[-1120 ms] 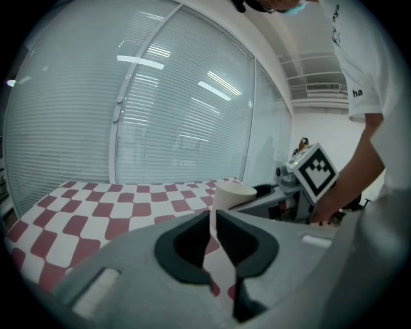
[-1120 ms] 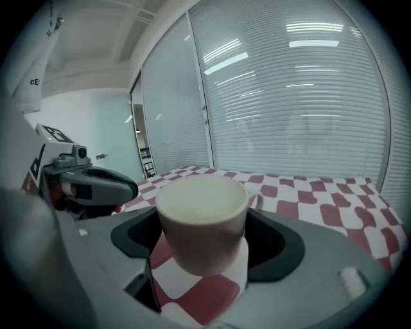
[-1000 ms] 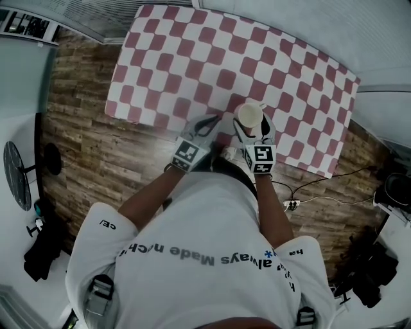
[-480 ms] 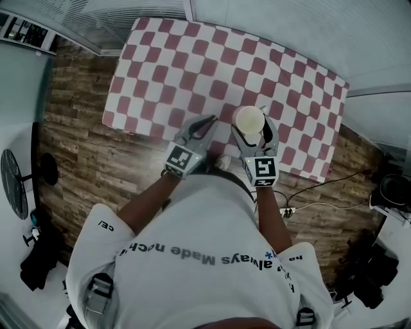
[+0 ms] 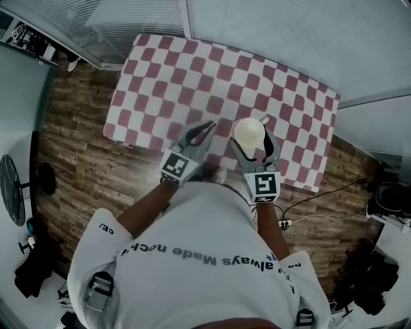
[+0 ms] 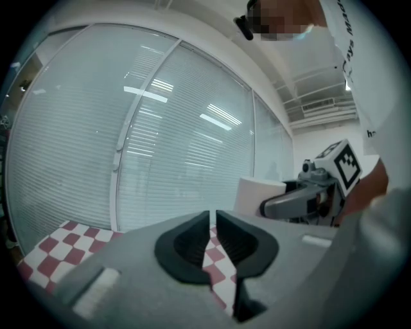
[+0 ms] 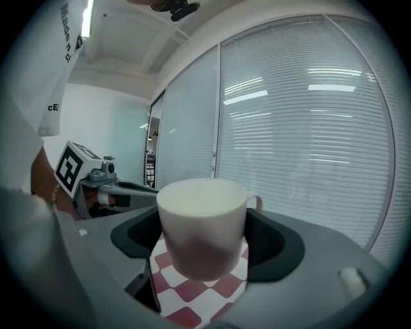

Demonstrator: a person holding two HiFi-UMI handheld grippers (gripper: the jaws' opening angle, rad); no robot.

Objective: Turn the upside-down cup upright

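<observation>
A cream cup (image 5: 249, 133) with a small handle hangs above the checkered table (image 5: 192, 71), its pale round face turned up. My right gripper (image 5: 252, 138) is shut on its sides. In the right gripper view the cup (image 7: 202, 225) fills the gap between the dark pads, handle pointing away, with the cloth far below. My left gripper (image 5: 204, 128) hovers just left of it, shut and holding nothing. In the left gripper view its jaws (image 6: 212, 225) meet with only a sliver between them, and the cup (image 6: 257, 196) shows to their right.
The red-and-white cloth covers the table, and nothing else rests on it. Wooden floor (image 5: 83, 148) surrounds it. A power strip and cable (image 5: 286, 223) lie at the lower right. Window blinds (image 5: 128, 19) run along the far wall. A fan (image 5: 11, 189) stands at the left.
Both grippers have risen toward the camera, side by side. The cup has come up with the right gripper and sits farther above the cloth.
</observation>
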